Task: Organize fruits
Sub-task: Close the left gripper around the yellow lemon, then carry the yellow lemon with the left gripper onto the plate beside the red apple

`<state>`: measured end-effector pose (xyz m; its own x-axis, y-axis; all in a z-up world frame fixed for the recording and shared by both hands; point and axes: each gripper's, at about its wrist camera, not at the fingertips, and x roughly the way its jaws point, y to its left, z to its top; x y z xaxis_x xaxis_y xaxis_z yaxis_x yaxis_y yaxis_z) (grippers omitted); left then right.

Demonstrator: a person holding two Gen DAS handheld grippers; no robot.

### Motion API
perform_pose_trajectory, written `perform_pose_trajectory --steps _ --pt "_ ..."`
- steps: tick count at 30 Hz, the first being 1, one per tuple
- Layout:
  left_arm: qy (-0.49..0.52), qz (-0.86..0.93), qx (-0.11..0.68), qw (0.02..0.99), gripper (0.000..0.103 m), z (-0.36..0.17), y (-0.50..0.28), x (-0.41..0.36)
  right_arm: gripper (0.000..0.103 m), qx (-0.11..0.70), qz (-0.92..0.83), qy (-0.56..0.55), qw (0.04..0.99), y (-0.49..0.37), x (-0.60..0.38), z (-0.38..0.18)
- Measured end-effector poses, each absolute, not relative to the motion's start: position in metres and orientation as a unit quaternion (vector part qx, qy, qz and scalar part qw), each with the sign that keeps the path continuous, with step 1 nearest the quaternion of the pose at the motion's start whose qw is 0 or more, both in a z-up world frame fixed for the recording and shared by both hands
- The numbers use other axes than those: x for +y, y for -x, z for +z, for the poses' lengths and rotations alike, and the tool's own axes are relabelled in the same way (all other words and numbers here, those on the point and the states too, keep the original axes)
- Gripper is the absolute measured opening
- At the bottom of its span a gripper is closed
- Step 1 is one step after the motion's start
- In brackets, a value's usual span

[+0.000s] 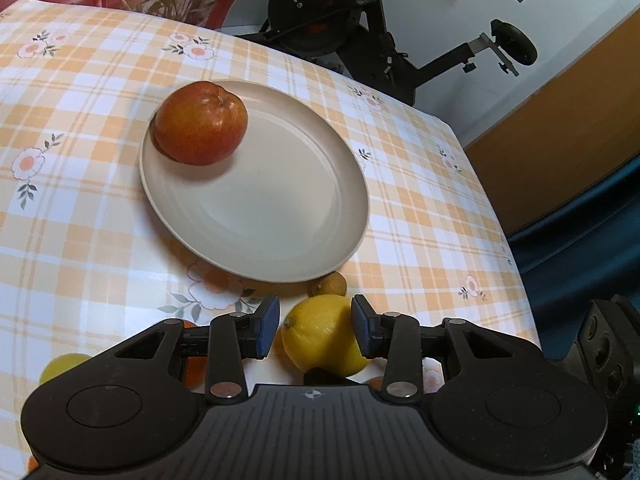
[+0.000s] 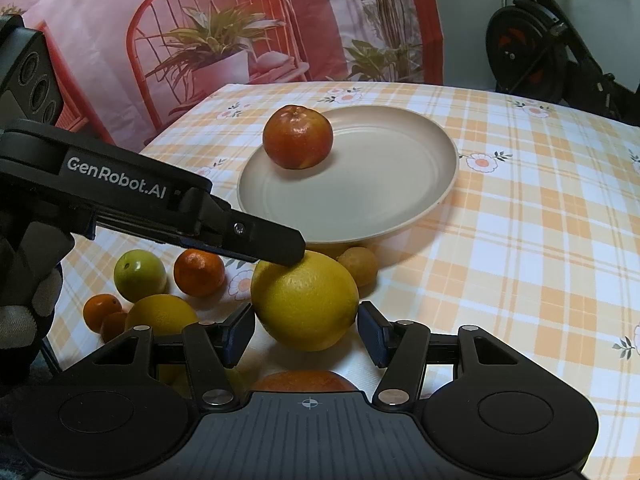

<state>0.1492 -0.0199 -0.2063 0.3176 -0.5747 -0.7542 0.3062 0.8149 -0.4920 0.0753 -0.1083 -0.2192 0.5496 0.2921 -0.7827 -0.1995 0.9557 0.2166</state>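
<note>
A beige plate lies on the checked tablecloth with a red apple on its far left side. A yellow lemon lies on the cloth in front of the plate. My left gripper is open just above the lemon, its fingers either side of it; in the right wrist view its finger rests over the lemon's top. My right gripper is open with the lemon between its pads, not touching.
A small brown fruit sits at the plate's near rim. A green fruit, tangerines, another yellow fruit and an orange fruit lie near left. An exercise bike stands beyond the table.
</note>
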Motion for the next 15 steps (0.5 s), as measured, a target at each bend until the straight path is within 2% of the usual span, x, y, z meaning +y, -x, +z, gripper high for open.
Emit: perform_pose_trajectory --steps 15 --pt "0.129 -0.282 0.502 0.807 0.042 -0.2087 -0.1442 -0.0256 0.053 0.455 0.135 -0.064 0.878 -0.0751 -0.1117 -0.2203"
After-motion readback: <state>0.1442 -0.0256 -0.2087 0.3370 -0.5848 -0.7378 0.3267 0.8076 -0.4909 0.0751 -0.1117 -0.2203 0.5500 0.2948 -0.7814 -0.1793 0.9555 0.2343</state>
